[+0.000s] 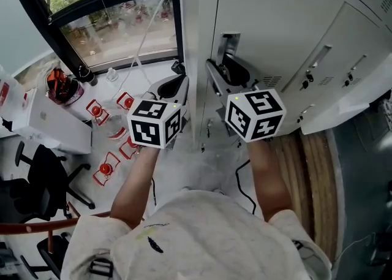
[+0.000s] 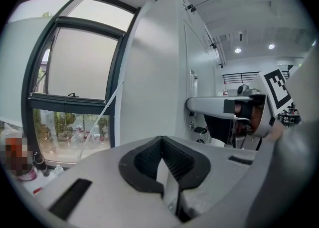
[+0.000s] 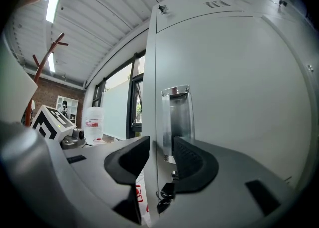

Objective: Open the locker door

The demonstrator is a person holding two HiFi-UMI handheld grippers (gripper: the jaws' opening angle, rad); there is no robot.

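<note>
The white locker door (image 3: 234, 97) stands closed, with a recessed metal handle (image 3: 177, 112) near its left edge and keys (image 3: 164, 194) hanging in the lock below. My right gripper (image 3: 160, 154) is open. Its jaws reach to either side of the door's left edge, and the right pad (image 3: 192, 159) sits in front of the handle without pressing on it. In the head view the right gripper (image 1: 228, 75) is just below the handle (image 1: 228, 45). My left gripper (image 2: 160, 144) is shut and empty. It hovers beside the locker's side wall (image 2: 149, 72), left of the right gripper.
More locker doors (image 1: 343, 46) with small locks run to the right. A large window (image 1: 116, 27) is at the left, with a black office chair (image 1: 37, 181) and several red-marked items (image 1: 101, 113) below it. A water bottle (image 3: 93, 122) stands by the window.
</note>
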